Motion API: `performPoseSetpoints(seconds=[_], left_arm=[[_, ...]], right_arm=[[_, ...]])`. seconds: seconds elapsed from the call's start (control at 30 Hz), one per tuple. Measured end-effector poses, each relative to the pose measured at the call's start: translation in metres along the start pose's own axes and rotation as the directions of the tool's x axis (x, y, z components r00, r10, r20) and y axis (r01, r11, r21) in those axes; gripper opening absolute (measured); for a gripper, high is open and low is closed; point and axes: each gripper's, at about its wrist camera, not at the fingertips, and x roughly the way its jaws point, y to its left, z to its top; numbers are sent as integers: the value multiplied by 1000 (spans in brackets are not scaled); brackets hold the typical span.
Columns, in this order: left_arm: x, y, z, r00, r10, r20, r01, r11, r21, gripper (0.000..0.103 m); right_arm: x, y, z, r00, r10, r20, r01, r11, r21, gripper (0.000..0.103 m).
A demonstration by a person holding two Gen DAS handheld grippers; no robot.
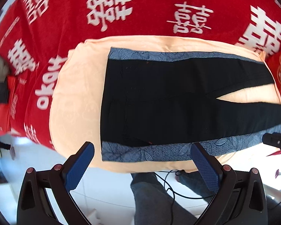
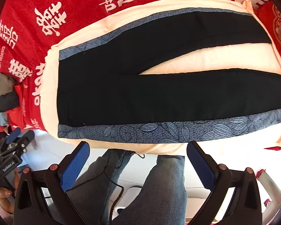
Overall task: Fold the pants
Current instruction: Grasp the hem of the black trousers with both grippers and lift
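Black pants (image 1: 168,101) with blue-grey leaf-patterned side stripes lie flat and unfolded on a peach cloth (image 1: 76,97), waist to the left, legs spread to the right. They also show in the right wrist view (image 2: 159,93). My left gripper (image 1: 142,148) is open and empty, held above the near side stripe by the waist end. My right gripper (image 2: 138,148) is open and empty, just off the near edge of the peach cloth (image 2: 48,93), in front of the near leg. The left gripper also shows at the left edge of the right wrist view (image 2: 15,140).
A red blanket (image 1: 65,28) with white characters covers the bed under and behind the peach cloth. The person's jeans-clad legs (image 2: 159,187) and a black cable (image 2: 118,183) are below the grippers over a white floor. The right gripper's tip shows at the right edge (image 1: 275,140).
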Motion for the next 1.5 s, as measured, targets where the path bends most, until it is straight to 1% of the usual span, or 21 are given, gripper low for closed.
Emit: performPoseSetpoints(seconds=[0.1,0.17,0.3,0.4,0.5,0.63,0.77,0.8,0.87,0.9,0.93,1.0,1.1,1.13,1.2,1.23,1.33,1.4,1.43,1.47,1.5], left_arm=[[2,4,-18,1000,0,-25,-2,998,-65,103],[3,10,-31,999,-2,-40,-2,995,-95,103],[9,25,-49,998,-7,-57,0,993,-119,103],[25,45,-58,998,-48,-49,39,986,-161,103],[54,69,-68,993,-93,-74,74,970,-232,103],[96,96,-86,987,-130,-91,95,942,-321,103],[135,105,-96,975,-200,-96,152,917,-369,103],[144,105,-97,973,-216,-86,168,910,-380,103],[158,105,-95,966,-255,-51,216,895,-391,103],[166,104,-93,961,-272,-37,236,886,-399,103],[172,104,-90,957,-290,-25,256,878,-405,103],[185,99,-86,944,-329,-8,297,864,-407,103],[202,94,-83,929,-371,-5,340,855,-392,103],[206,93,-82,923,-385,-5,353,851,-388,103],[211,87,-80,917,-398,-7,367,852,-373,103],[212,85,-79,918,-397,-6,368,856,-364,103],[214,79,-75,909,-417,-4,388,849,-359,103],[214,76,-71,904,-428,11,403,843,-356,103],[213,75,-70,901,-434,20,413,839,-353,96],[213,75,-68,897,-442,25,422,835,-353,90],[215,75,-66,894,-448,22,426,831,-357,88]], right_arm=[[9,-1,-1,999,27,-20,-27,1000,-13,103],[13,0,-4,998,64,-21,-64,998,-1,103],[21,8,-14,990,140,3,-140,990,14,103],[40,13,-24,989,146,-13,-146,989,24,103],[61,9,-35,986,168,-16,-166,983,83,103],[103,3,-50,959,281,-29,-271,946,176,103],[138,-5,-62,924,383,-7,-372,901,223,103],[146,-9,-63,915,402,-4,-390,890,235,103],[161,-20,-66,908,420,13,-409,875,258,102],[168,-27,-68,900,435,33,-427,862,273,98],[172,-34,-69,895,443,48,-438,853,283,88],[179,-49,-71,883,463,81,-464,831,306,75],[186,-76,-71,855,496,154,-517,784,343,73],[188,-83,-71,841,510,179,-539,764,354,73],[193,-94,-72,803,556,213,-592,708,385,73],[193,-96,-74,788,574,224,-612,692,382,73],[190,-100,-84,765,588,262,-643,677,358,73],[191,-107,-89,740,602,300,-672,639,374,73],[191,-112,-90,717,614,330,-696,608,382,72],[193,-119,-92,687,631,360,-726,572,381,72],[194,-121,-90,633,662,402,-773,514,372,71]])
